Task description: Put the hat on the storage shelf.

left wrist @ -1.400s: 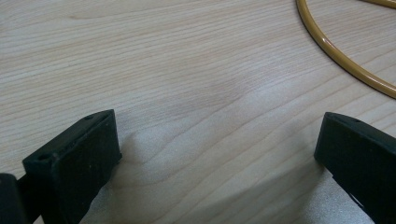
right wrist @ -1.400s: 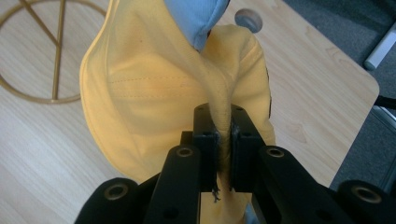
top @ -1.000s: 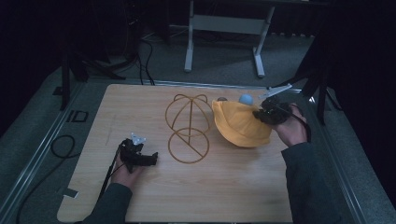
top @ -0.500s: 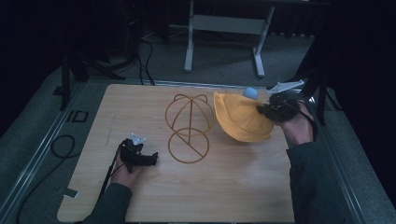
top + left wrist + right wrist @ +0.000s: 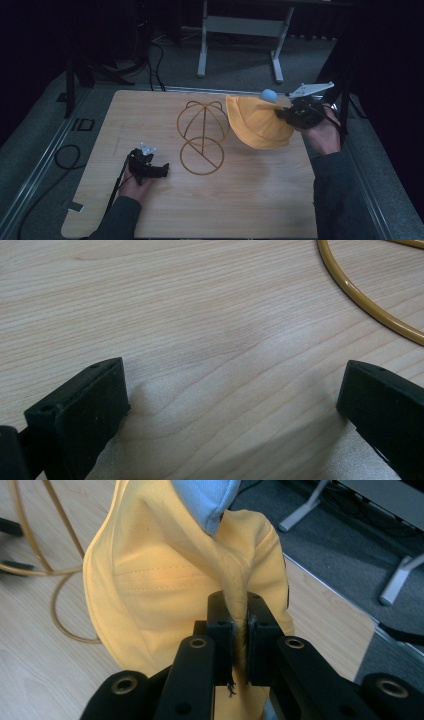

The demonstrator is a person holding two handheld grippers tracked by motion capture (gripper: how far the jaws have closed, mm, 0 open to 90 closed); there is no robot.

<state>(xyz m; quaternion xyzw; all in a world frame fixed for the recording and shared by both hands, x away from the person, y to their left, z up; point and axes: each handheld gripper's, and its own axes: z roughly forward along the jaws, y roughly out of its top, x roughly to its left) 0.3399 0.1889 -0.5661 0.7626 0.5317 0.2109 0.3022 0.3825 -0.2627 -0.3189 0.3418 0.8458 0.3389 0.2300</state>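
A pale wooden tabletop (image 5: 240, 210) is framed by metal rails, with a label marked ID (image 5: 86, 124) seen at its left edge. Grey carpet (image 5: 30, 165) is spread around it. A black cable (image 5: 60, 159) is looped on the floor, and a grey desk frame (image 5: 240, 25) is placed beyond the far edge

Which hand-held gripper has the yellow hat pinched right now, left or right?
The right hand-held gripper: its jaws are shut on a fold of the yellow hat, lifting it beside the wire stand. The left hand-held gripper rests open on the table, holding nothing.
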